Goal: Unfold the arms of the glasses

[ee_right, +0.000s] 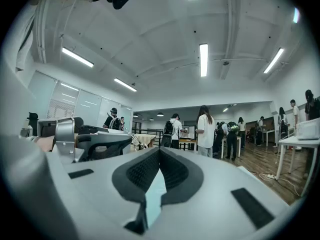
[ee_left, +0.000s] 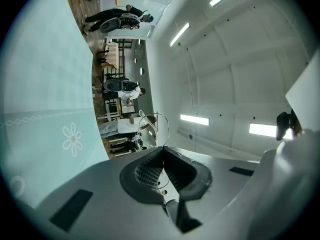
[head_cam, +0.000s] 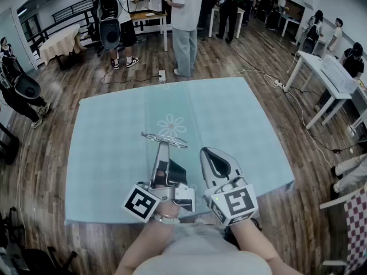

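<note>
Thin wire-rimmed glasses [head_cam: 164, 139] hang in the air above the light blue tablecloth [head_cam: 109, 148], held at the tip of my left gripper [head_cam: 163, 146]. In the left gripper view the gripper is rolled on its side. Its jaws are closed on a thin wire part of the glasses [ee_left: 154, 128], and the round lenses stick out past the tips [ee_left: 161, 149]. My right gripper [head_cam: 213, 153] hovers just right of the left one, a little apart from the glasses. It [ee_right: 160, 153] is shut with nothing between its pads.
A white flower print [head_cam: 171, 124] marks the cloth beyond the glasses. Several people [head_cam: 186, 16] stand past the table's far edge. White tables [head_cam: 327, 76] stand to the right, cables [head_cam: 258, 73] run over the wood floor, and a checkered chair [head_cam: 356, 222] is at the right.
</note>
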{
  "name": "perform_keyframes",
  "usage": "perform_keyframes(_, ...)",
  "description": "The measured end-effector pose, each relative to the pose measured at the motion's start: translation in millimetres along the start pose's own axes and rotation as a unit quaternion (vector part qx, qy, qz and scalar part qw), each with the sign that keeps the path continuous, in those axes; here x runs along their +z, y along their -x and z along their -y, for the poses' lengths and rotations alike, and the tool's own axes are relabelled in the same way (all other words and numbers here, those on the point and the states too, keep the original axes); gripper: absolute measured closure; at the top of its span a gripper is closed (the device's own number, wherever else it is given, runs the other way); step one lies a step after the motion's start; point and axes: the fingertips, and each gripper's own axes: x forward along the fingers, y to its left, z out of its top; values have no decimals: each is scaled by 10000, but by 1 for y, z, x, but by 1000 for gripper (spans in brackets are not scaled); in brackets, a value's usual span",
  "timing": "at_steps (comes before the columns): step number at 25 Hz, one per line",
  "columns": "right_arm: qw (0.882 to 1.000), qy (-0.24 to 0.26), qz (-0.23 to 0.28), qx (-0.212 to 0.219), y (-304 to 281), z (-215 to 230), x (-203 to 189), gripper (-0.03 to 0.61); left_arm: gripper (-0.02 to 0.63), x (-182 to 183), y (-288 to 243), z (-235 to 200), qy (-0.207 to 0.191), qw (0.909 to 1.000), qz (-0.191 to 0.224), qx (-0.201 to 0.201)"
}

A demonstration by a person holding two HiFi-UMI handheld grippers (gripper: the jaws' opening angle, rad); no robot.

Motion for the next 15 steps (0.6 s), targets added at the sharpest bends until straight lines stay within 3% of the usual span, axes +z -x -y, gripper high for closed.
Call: perform_keyframes(15,9998,-128,111,61,0,5,6,571,604,-2,-5,7,9,10000,-54,-71)
